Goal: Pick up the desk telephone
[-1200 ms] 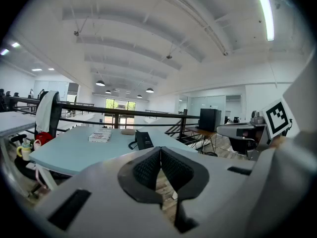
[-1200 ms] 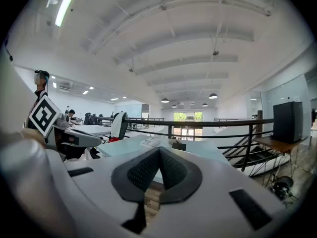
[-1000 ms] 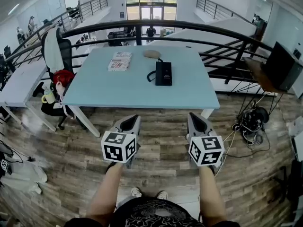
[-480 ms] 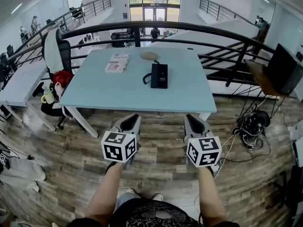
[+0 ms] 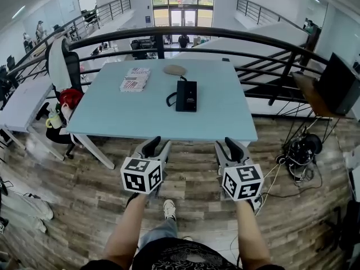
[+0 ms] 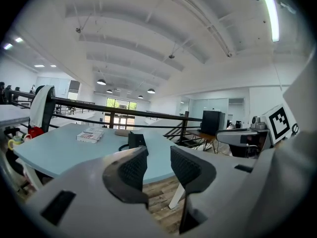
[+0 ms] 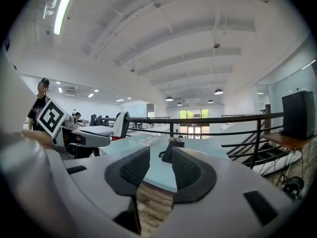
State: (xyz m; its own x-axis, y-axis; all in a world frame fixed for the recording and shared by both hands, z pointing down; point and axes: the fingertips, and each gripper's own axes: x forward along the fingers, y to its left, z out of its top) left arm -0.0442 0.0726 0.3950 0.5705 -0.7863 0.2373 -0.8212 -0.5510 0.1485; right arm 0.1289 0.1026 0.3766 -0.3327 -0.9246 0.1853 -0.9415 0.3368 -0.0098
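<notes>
Open-plan office, set on an upper gallery. Told by the pale blue desk (image 5: 129,114), with a desk telephone (image 5: 186,95) on its top and a stack of booklets (image 5: 134,79) toward its far left corner. Left of the desk, a black office chair (image 5: 73,66) draped with a white garment (image 5: 56,63), then more white desks (image 5: 19,103) with people (image 5: 39,27) further off. Behind the desk, a black metal railing (image 5: 225,34), a staircase (image 5: 275,61) dropping away toward the right, and glass entrance doors (image 5: 179,17) far beyond. Right of the desk, a dark box (image 5: 340,80) on a wooden side table (image 5: 306,89) and tangled cables (image 5: 298,148) on the wood-plank floor (image 5: 185,173). Overhead, a white arched ceiling (image 6: 148,38) with pendant lamps (image 6: 101,82) and a strip light (image 6: 270,14).
</notes>
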